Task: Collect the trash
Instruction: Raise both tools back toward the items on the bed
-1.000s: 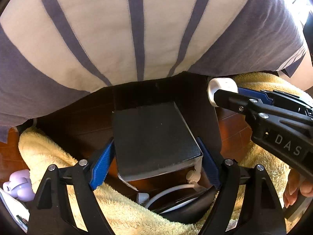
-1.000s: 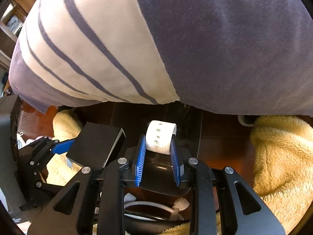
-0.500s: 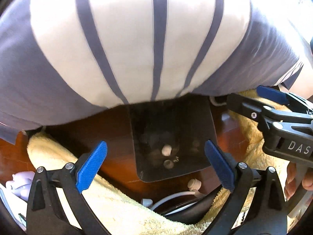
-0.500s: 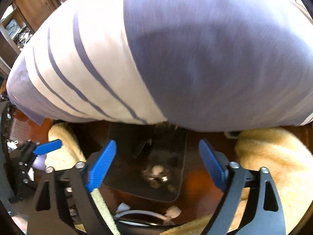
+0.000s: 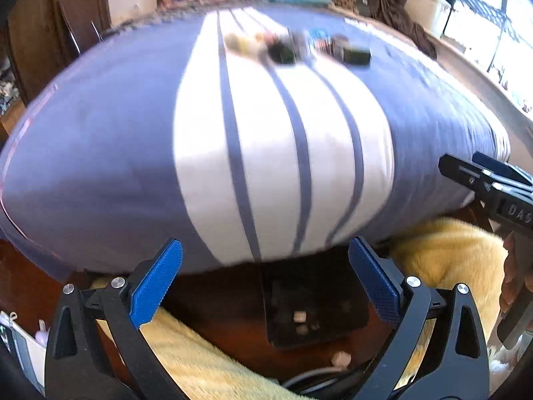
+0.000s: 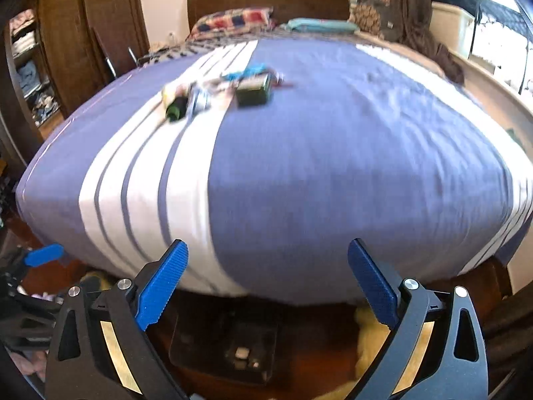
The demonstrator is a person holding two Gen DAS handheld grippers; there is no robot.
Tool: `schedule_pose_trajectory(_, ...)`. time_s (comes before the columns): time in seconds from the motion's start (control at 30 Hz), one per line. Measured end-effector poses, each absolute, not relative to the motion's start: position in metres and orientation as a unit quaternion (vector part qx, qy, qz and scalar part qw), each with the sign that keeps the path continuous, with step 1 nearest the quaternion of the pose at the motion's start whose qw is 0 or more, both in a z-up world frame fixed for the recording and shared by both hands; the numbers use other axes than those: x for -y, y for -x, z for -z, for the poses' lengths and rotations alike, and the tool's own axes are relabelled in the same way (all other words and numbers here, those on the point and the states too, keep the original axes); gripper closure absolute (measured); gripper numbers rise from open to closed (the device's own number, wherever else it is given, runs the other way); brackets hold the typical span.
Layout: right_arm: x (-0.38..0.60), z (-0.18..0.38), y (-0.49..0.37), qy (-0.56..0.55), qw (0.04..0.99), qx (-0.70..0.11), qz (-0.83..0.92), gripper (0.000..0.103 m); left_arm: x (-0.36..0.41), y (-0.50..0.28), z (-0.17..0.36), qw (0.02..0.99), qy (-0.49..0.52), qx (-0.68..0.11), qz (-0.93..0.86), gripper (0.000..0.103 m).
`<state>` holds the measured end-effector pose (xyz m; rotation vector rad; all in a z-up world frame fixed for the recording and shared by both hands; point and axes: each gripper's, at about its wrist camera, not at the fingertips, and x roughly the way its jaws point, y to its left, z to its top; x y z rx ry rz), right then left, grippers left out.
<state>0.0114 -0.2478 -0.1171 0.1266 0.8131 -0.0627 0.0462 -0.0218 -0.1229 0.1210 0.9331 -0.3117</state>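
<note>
Both hand-held grippers empty, trash far ahead on bed.
Left hand-held gripper wide; right hand-held gripper opening, nothing between. Trash cluster lies far-left on bed, seemingly nearer left; blurred. Bin below.

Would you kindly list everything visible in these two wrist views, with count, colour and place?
Bedspread: one, purple with white stripes, covering the bed.
Litter pile: several blurred pieces, count unclear; green, blue, yellowish; on the bedspread's far half.
Bin: one, black, on the floor at the bed's foot, small pale scraps inside.
Rug: fluffy yellow, on the floor around the bin.
Pillows: one checked, one teal, at the headboard.
Wardrobe: one, dark wood, left of the bed.
Left gripper: black, blue pads, open, empty.
Right gripper: same colours, jaws opening, empty.
</note>
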Motion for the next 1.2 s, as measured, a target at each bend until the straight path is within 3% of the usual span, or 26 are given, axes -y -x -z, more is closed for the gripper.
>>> schedule_pose_trajectory(0.23,0.248,0.099,-0.049,-0.051,0.926,-0.373,0.035,0.006,0.032,-0.084,0.086,0.899,-0.061,-0.409,0.14,0.008)
schedule_pose_trajectory(0.63,0.253,0.093,-0.128,-0.053,0.929,-0.365,0.04,0.006,0.055,-0.162,0.087,0.905,-0.064,-0.399,0.134,0.009)
schedule_pose_trajectory(0.73,0.252,0.098,-0.149,-0.054,0.928,-0.367,0.036,0.01,0.06,-0.174,0.088,0.905,-0.063,-0.399,0.135,0.009)
schedule_pose_trajectory(0.8,0.252,0.104,-0.161,-0.059,0.925,-0.374,0.029,0.027,0.061,-0.181,0.092,0.904,-0.058,-0.402,0.137,0.009)
schedule_pose_trajectory(0.87,0.254,0.108,-0.169,-0.068,0.923,-0.379,0.024,0.032,0.063,-0.189,0.095,0.901,-0.049,-0.406,0.143,0.009)
schedule_pose_trajectory(1.2,0.253,0.117,-0.191,-0.059,0.925,-0.375,0.029,0.033,0.085,-0.224,0.113,0.899,-0.045,-0.411,0.147,0.02)
